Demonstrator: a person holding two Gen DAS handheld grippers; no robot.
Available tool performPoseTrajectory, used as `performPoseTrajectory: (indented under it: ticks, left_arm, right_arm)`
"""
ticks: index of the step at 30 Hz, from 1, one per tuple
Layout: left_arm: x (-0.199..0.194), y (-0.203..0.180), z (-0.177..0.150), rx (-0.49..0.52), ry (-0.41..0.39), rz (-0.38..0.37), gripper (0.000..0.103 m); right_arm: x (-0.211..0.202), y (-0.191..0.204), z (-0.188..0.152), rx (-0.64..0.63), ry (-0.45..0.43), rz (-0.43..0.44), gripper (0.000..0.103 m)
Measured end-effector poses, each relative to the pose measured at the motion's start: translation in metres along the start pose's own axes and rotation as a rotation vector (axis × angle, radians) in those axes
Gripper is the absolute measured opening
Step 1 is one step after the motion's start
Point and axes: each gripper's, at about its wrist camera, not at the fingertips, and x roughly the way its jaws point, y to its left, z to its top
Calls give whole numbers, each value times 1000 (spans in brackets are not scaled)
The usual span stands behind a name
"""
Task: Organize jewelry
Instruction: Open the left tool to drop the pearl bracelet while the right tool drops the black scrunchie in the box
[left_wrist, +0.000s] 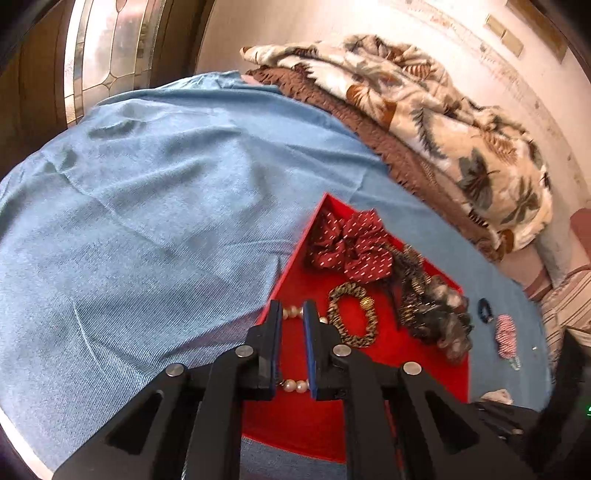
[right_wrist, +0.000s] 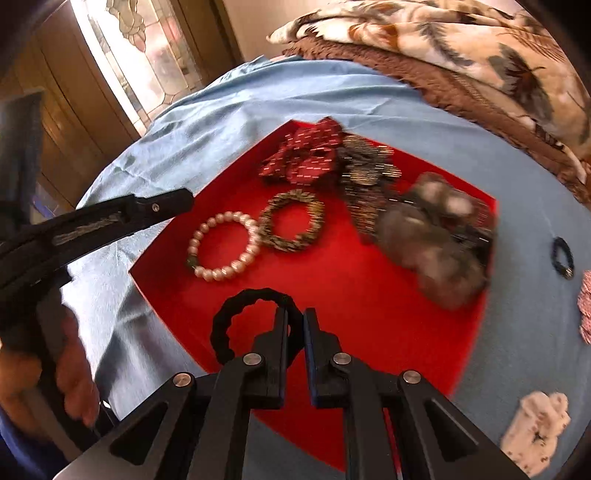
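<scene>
Right gripper (right_wrist: 295, 314): nearest the lens in the right wrist view, bottom centre; jaws pinched on a black hair tie (right_wrist: 236, 314) that hangs as a loop off the left finger, over the near corner of the red tray (right_wrist: 369, 332).
Left gripper (left_wrist: 291, 310): bottom centre of the left wrist view; jaws narrow but parted, standing on either side of the pearl bracelet (right_wrist: 221, 245); pearls show between the fingers, pads do not appear to press them. Grip reads as let go.
Step in hand: judged as dropping items into the tray; pearls look set down at the tray's left edge, black tie about to follow.
Next move calls for: lowering the right gripper onto bare red floor in front of the pearls and parting the jaws so the tie falls free; left gripper to lift clear without snagging the beads.
Tray contents, counted: one pearl bracelet, one leopard-print band (right_wrist: 291, 221) touching it, one red dotted scrunchie (right_wrist: 303, 158), one dark patterned scrunchie (right_wrist: 365, 170), one grey fluffy scrunchie (right_wrist: 432, 236).
Outside tray, on blue cloth (left_wrist: 147, 221): one small dark blue tie (right_wrist: 563, 256), one pink-and-white piece (left_wrist: 506, 336) at right edge, one white scrunchie (right_wrist: 535, 428) lower right.
Person: a hand (right_wrist: 74, 369) at lower left of the right wrist view holds the left tool.
Background: floral blanket (left_wrist: 424, 110) upper right.
</scene>
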Motion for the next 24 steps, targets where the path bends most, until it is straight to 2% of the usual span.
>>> performPoseTrajectory:
  ticks: [3,7,9,11,14,18,21,24]
  left_arm:
    - [-12,4,0,-23,-50,-24,35]
    - [-20,8,0,-36,-87,-24,36]
    - [-20,10,0,-39,-88,-18,36]
    - [-20,9,-1,-39,-89,-9,36]
    - [-20,5,-4,-17,-92,10,37]
    - [-22,-6,-10,23,-98,38,43]
    - [-22,-15,-15,59,-102,60,46]
    - [-21,-23,-22,92,-100,78,48]
  right_arm:
    - [12,16,6,-25,17,11,10]
    - [18,33,7,-77,12,-22,14]
    - [13,34,5,-81,2,-25,39]
    - [2,29,3,-68,-22,-30,46]
    - [-22,18,-2,-43,-47,-17,46]
    - [-65,-8,-21,-11,-107,-30,49]
    - [-93,-34,-41,36,-131,-51,54]
    - [-115,-72,-66,110,-133,-81,55]
